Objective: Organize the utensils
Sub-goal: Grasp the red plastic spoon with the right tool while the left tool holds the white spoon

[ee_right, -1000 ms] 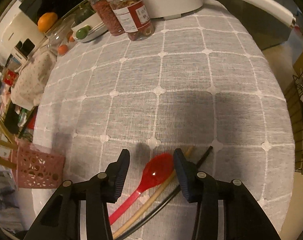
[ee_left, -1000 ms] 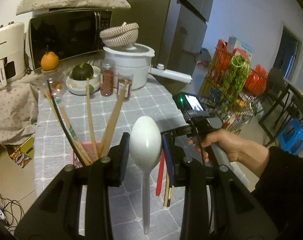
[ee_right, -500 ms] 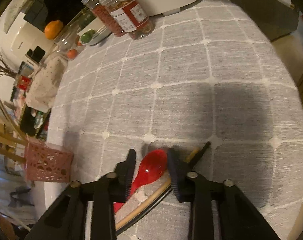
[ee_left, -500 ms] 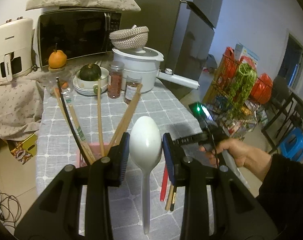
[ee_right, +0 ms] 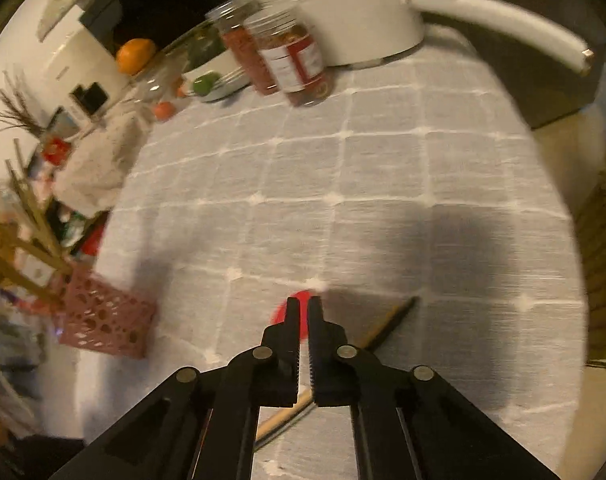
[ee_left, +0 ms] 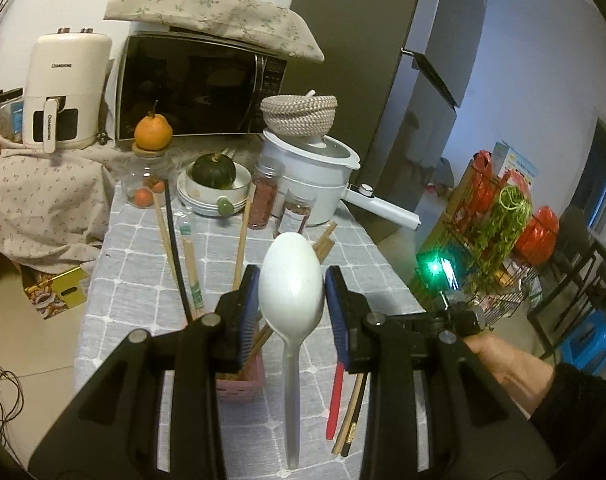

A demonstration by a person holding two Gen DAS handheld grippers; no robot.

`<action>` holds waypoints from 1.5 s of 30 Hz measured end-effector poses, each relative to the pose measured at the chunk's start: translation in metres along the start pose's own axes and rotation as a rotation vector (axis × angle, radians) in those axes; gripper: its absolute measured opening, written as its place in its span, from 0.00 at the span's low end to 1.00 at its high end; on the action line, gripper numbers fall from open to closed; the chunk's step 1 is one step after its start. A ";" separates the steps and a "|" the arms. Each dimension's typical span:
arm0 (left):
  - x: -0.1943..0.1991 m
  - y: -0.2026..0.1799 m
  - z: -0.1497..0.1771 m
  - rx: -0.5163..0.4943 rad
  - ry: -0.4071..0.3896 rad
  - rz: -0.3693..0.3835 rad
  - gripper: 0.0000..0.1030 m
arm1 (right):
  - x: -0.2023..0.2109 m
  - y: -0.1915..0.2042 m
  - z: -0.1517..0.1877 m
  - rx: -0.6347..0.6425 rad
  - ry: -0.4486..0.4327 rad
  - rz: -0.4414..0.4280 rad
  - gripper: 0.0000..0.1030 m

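My left hand-held gripper [ee_left: 291, 300] points slightly downward, clamped on the white spoon [ee_left: 291, 280], bowl up. My right hand-held gripper [ee_right: 303, 308] tilts steeply toward the surface [ee_right: 383, 200], jaws pinching the red spoon [ee_right: 281, 312].

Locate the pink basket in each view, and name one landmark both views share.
Left wrist: the pink basket sits low and centre-left, mostly hidden behind the left tool's fingers, chopsticks sticking up out of it.
Right wrist: the basket stands at the left edge on the checked cloth, well left of the right tool.
Shared landmark: the white pot with its long handle.
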State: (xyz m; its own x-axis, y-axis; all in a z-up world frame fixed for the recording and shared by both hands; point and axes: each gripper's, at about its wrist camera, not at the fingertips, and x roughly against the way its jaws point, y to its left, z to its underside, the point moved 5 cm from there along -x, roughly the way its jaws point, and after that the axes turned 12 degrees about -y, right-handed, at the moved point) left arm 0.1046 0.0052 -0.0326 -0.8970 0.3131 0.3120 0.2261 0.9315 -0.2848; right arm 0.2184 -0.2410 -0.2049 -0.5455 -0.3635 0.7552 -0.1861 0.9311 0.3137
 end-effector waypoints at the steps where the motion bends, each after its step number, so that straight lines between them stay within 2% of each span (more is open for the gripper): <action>1: -0.001 0.000 0.000 0.001 0.001 -0.003 0.34 | 0.000 -0.001 0.001 -0.007 0.003 0.022 0.10; 3: -0.002 0.000 0.001 0.002 0.003 -0.008 0.34 | -0.001 -0.002 0.002 -0.024 0.012 0.040 0.36; 5: -0.002 0.001 0.001 0.005 0.002 -0.014 0.34 | -0.003 0.003 0.002 -0.020 0.011 0.053 0.47; 11: 0.001 0.004 -0.001 -0.006 -0.022 -0.041 0.34 | -0.026 0.028 0.012 0.119 0.065 0.161 0.47; 14: 0.001 0.007 -0.002 -0.006 -0.028 -0.052 0.34 | -0.042 0.034 0.023 0.181 0.099 0.234 0.40; 15: 0.002 0.009 -0.002 -0.005 -0.032 -0.056 0.34 | -0.043 0.038 0.023 0.208 0.085 0.249 0.33; 20: 0.003 0.013 -0.003 0.006 -0.044 -0.075 0.34 | -0.043 0.040 0.022 0.209 0.063 0.243 0.28; 21: 0.003 0.015 -0.003 0.011 -0.047 -0.081 0.34 | -0.042 0.039 0.022 0.201 0.056 0.236 0.07; 22: 0.003 0.016 -0.003 0.015 -0.049 -0.086 0.34 | -0.040 0.039 0.021 0.197 0.050 0.230 0.05; 32: 0.001 0.025 -0.007 0.059 -0.075 -0.116 0.34 | -0.015 0.039 0.007 0.101 -0.009 0.121 0.03; 38: 0.000 0.029 -0.010 0.070 -0.104 -0.143 0.34 | -0.002 0.041 -0.004 0.081 -0.052 0.115 0.04; 40: -0.001 0.032 -0.010 0.086 -0.103 -0.146 0.34 | -0.005 0.039 -0.004 0.074 -0.043 0.126 0.07; 42: -0.001 0.032 -0.010 0.093 -0.103 -0.146 0.34 | -0.016 0.033 0.002 0.056 0.003 0.169 0.33; 44: -0.001 0.031 -0.011 0.093 -0.103 -0.143 0.34 | -0.023 0.031 0.006 0.058 0.020 0.202 0.44; 45: -0.001 0.031 -0.010 0.091 -0.102 -0.141 0.34 | -0.027 0.033 0.008 0.074 0.029 0.215 0.44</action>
State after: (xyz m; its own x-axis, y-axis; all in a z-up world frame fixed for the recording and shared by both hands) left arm 0.1162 0.0354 -0.0323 -0.9523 0.1560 0.2621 0.0646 0.9429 -0.3268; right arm 0.2202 -0.2000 -0.2198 -0.5554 -0.1558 0.8169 -0.1283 0.9866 0.1009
